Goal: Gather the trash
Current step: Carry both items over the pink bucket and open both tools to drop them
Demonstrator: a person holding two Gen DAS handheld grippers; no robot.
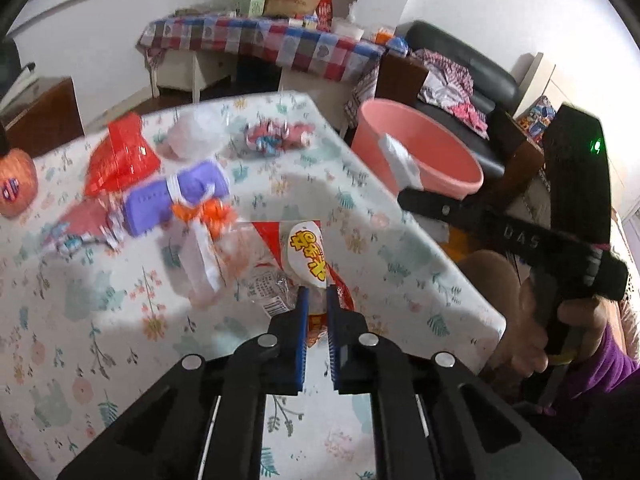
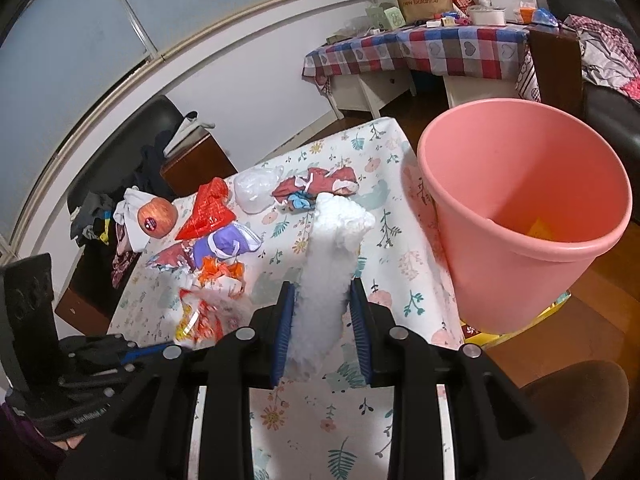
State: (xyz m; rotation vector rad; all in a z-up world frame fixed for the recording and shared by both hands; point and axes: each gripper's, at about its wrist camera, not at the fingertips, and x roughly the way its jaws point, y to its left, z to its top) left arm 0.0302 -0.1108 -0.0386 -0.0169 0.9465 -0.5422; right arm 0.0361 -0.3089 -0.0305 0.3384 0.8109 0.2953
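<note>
My left gripper (image 1: 318,300) is shut on the lower end of a red and white snack wrapper (image 1: 308,256) with yellow characters, just above the floral tablecloth (image 1: 100,320). My right gripper (image 2: 322,300) is shut on a tall white foam piece (image 2: 332,256), held over the table's right edge beside the pink bucket (image 2: 520,208). More trash lies behind: a red foil wrapper (image 1: 120,156), a purple pack (image 1: 176,196), an orange wrapper (image 1: 208,212), a clear plastic bag (image 1: 192,140) and a crumpled red and blue wrapper (image 1: 276,138).
An apple (image 2: 156,216) sits at the table's far left. The bucket stands off the table's right side, with something yellow at its bottom. Behind are a checked-cloth table (image 2: 420,48), a black sofa (image 1: 460,64) and a dark chair (image 2: 120,140) with clothes.
</note>
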